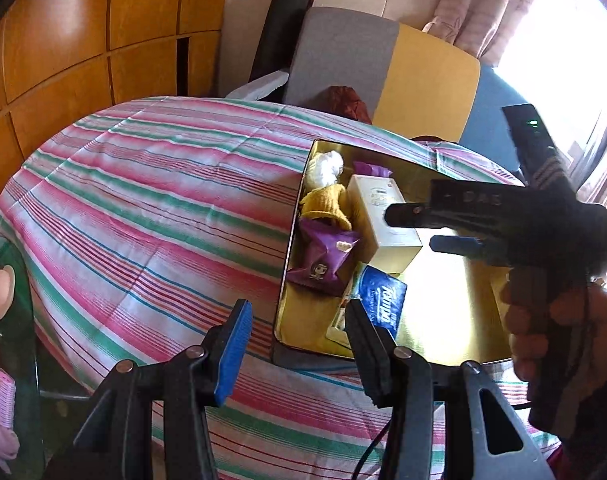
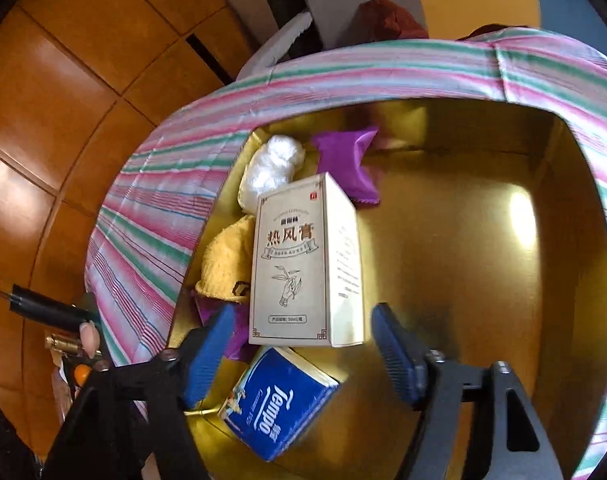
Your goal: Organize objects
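With the right gripper [image 2: 303,344] spread clear of the cream box [image 2: 303,264] – a nudge could tip it onto the Tempo tissue pack [image 2: 275,404].

A striped cloth [image 1: 143,208] is lying under and ahead of the left claw [image 1: 297,314]. Wood panels [image 1: 83,48] are standing far ahead to its left. A chair [image 1: 343,52] is standing straight beyond it, with a curtain [image 1: 483,4] hanging farther right. Pink things [image 1: 1,404] are lying at its far left.
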The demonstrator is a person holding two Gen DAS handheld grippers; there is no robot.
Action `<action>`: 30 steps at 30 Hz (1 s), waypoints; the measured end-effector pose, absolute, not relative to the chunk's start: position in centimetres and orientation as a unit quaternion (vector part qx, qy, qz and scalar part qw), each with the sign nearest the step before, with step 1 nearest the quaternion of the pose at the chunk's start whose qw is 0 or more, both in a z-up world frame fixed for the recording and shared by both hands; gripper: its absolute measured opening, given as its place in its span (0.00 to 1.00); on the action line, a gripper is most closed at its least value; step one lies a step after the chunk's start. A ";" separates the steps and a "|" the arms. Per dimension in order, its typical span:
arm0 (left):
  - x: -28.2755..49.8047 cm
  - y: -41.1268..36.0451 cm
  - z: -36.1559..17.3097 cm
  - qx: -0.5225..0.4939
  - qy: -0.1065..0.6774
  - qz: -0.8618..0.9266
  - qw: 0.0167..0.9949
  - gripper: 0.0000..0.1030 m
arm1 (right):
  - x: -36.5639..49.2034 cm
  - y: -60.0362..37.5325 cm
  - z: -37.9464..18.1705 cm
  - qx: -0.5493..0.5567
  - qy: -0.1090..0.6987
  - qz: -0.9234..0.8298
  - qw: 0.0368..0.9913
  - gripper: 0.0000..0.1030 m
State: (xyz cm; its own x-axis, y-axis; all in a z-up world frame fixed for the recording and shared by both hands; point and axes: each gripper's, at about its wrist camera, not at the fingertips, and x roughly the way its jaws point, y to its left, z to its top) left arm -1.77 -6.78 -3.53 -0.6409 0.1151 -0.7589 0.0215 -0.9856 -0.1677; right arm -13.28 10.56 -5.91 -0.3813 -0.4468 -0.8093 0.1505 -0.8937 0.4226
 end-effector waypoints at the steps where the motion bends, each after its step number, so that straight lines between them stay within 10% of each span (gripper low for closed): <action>1: -1.7 -6.6 -3.4 -0.422 -0.079 0.902 0.027 0.47 | -12.9 10.9 -5.5 0.519 -0.136 -0.824 0.181 0.74; 30: -1.7 0.6 -2.9 -0.440 -0.033 0.893 0.084 0.47 | -4.6 31.0 -2.6 0.447 0.015 -0.894 -0.037 0.83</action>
State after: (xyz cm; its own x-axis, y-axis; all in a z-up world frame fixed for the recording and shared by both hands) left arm -1.72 0.57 -2.89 -0.5982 0.1789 -0.7811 -0.1208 -0.9838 -0.1328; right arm -4.64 31.04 -2.65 -0.5984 0.0794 -0.7973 -0.0529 -0.9968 -0.0596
